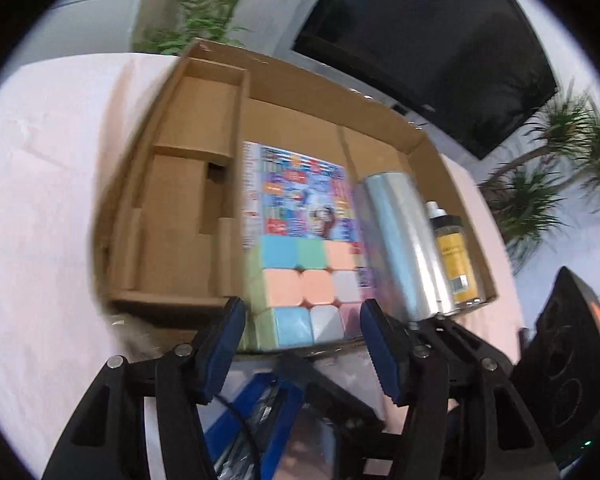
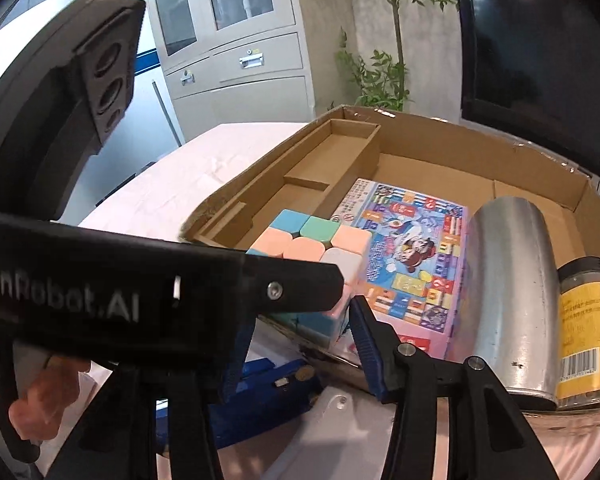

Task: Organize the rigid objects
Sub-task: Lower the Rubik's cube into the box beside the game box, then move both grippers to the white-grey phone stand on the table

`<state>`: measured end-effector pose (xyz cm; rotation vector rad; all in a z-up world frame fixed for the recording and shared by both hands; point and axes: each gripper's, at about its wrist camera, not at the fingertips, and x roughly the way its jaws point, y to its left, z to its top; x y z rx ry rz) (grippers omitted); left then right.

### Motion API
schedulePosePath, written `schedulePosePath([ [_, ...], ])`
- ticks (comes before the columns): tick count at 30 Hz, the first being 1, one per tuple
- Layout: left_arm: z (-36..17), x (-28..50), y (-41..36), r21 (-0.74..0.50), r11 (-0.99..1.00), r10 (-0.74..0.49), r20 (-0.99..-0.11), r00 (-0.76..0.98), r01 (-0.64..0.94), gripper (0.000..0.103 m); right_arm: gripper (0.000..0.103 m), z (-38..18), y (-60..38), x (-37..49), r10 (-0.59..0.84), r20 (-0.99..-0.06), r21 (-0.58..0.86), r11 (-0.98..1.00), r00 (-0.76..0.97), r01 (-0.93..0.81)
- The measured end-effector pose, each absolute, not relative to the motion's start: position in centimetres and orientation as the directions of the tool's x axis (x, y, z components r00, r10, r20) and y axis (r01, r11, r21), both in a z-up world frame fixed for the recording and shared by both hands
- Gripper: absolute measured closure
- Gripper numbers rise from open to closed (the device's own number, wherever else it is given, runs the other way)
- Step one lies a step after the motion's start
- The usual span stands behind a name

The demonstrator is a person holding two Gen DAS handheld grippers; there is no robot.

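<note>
Office surroundings frame the scene: a grey metal cabinet [image 2: 236,40], leafy potted plants [image 2: 380,40] and a dark wall screen [image 1: 428,40] stand behind a desk [image 1: 40,200] draped in a pale pink cloth. On it sits a shallow cardboard box [image 1: 204,60] with a narrow divided section along its left side.

In the box's main compartment lies a flat, brightly printed game box [image 1: 296,188]. A pastel puzzle cube [image 1: 308,288] rests on its near end. Just to the right a silver metal cylinder [image 1: 404,240] lies on its side, and beside that a clear jar with a yellow label [image 1: 456,260].

The left tongs [image 1: 304,340] are spread wide, their blue-padded fingers [image 1: 224,344] on either side of the cube's near face; whether the pads touch it cannot be told. The right tongs [image 2: 296,340] are also spread and pinch nothing, hanging at the box's near edge with the left tool crossing in front.

The cube looks light and stiff, with smooth plastic faces that could slip. Its layers may twist, so the safest hold is probably square across two opposite flat sides, near the middle, rather than on corners.
</note>
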<state>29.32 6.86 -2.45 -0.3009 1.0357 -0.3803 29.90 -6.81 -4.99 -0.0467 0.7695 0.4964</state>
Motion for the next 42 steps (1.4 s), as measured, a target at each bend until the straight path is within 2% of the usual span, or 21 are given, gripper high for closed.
schedulePosePath([
  [1, -1.8, 28.8, 7.3, -0.406, 0.898, -0.434, -0.761, 0.482, 0.169, 0.046, 0.054, -4.7, -6.6, 29.4, 0.412, -0.677, 0.137, 0.885, 0.61, -0.445],
  [2, -0.4, 27.6, 7.8, -0.407, 0.892, -0.446, -0.722, 0.529, 0.198, 0.046, 0.044, -4.4, -6.8, 29.3, 0.419, -0.673, 0.147, 0.883, 0.61, -0.446],
  [3, 0.7, 26.4, 8.2, -0.404, 0.886, -0.458, -0.686, 0.565, 0.227, 0.042, 0.023, -3.9, -7.2, 28.7, 0.421, -0.662, 0.155, 0.886, 0.62, -0.436],
  [4, 2.1, 24.8, 8.5, -0.388, 0.884, -0.462, -0.645, 0.609, 0.259, 0.04, 0.013, -3.2, -8.0, 27.4, 0.42, -0.635, 0.164, 0.893, 0.649, -0.418],
  [5, 3.5, 22.6, 8.7, -0.349, 0.893, -0.447, -0.601, 0.662, 0.285, 0.027, 0.003, -2.4, -9.2, 25.7, 0.413, -0.596, 0.168, 0.903, 0.689, -0.396],
  [6, 4.8, 20.4, 8.8, -0.3, 0.909, -0.413, -0.562, 0.717, 0.289, 0.012, 0.0, -1.9, -10.4, 24.3, 0.398, -0.569, 0.17, 0.913, 0.72, -0.37],
  [9, 6.8, 15.2, 8.9, -0.245, 0.946, -0.309, -0.492, 0.814, 0.211, 0.001, 0.001, -3.8, -13.1, 21.4, 0.324, -0.634, 0.186, 0.945, 0.702, -0.268],
  [10, 7.0, 14.2, 8.8, -0.244, 0.948, -0.303, -0.492, 0.816, 0.205, 0.001, 0.003, -5.2, -12.9, 21.1, 0.298, -0.692, 0.173, 0.953, 0.658, -0.25],
  [13, 7.5, 11.4, 9.1, -0.266, 0.954, -0.261, -0.52, 0.813, 0.137, 0.001, 0.027, -8.6, -11.1, 20.5, 0.277, -0.767, 0.152, 0.955, 0.579, -0.257],
  [17, 8.8, 8.0, 10.1, -0.347, 0.936, -0.256, -0.544, 0.799, 0.063, 0.001, 0.03, -10.3, -9.5, 22.1, 0.246, -0.775, 0.14, 0.965, 0.582, -0.22],
  [21, 7.6, 6.0, 8.7, -0.286, 0.958, -0.205, -0.601, 0.772, 0.032, 0.001, 0.035, -11.6, -8.4, 23.1, 0.22, -0.792, 0.098, 0.966, 0.569, -0.238],
  [25, 4.6, 5.5, 7.6, -0.403, 0.914, -0.313, -0.625, 0.715, 0.048, 0.001, 0.04, -11.8, -9.9, 21.1, 0.281, -0.786, 0.152, 0.952, 0.551, -0.267],
  [26, 3.6, 5.7, 7.2, -0.441, 0.895, -0.359, -0.63, 0.689, 0.063, 0.001, 0.046, -11.6, -10.8, 20.6, 0.313, -0.778, 0.19, 0.944, 0.544, -0.271],
  [27, 2.3, 6.2, 6.5, -0.484, 0.871, -0.416, -0.633, 0.653, 0.086, 0.001, 0.07, -11.1, -12.4, 19.6, 0.352, -0.756, 0.236, 0.933, 0.552, -0.272],
  [30, -1.8, 8.0, 3.6, -0.553, 0.821, -0.535, -0.655, 0.533, 0.144, 0.002, 0.099, -10.3, -16.4, 17.2, 0.442, -0.747, 0.36, 0.897, 0.497, -0.258],
  [31, -3.1, 8.7, 2.7, -0.559, 0.817, -0.547, -0.673, 0.498, 0.142, 0.002, 0.099, -10.7, -17.2, 17.0, 0.428, -0.761, 0.352, 0.904, 0.488, -0.244],
  [34, -6.7, 11.1, 0.6, -0.565, 0.817, -0.557, -0.718, 0.417, 0.118, 0.016, 0.096, -11.3, -18.8, 15.0, 0.35, -0.784, 0.278, 0.936, 0.513, -0.214],
  [35, -7.4, 12.3, 0.3, -0.557, 0.822, -0.551, -0.728, 0.409, 0.117, 0.023, 0.088, -11.3, -19.5, 14.0, 0.35, -0.779, 0.285, 0.937, 0.521, -0.203],
  [38, -8.0, 15.0, 0.5, -0.49, 0.867, -0.478, -0.764, 0.434, 0.093, 0.025, 0.035, -11.0, -20.3, 11.9, 0.314, -0.751, 0.256, 0.949, 0.581, -0.182],
  [40, -8.6, 16.3, 0.5, -0.435, 0.897, -0.423, -0.799, 0.427, 0.075, 0.025, 0.034, -10.6, -20.0, 11.3, 0.333, -0.731, 0.267, 0.943, 0.596, -0.2],
  [42, -9.5, 17.4, 0.5, -0.447, 0.892, -0.439, -0.816, 0.377, 0.07, 0.041, 0.035, -10.1, -19.1, 11.0, 0.352, -0.715, 0.258, 0.936, 0.605, -0.239],
])
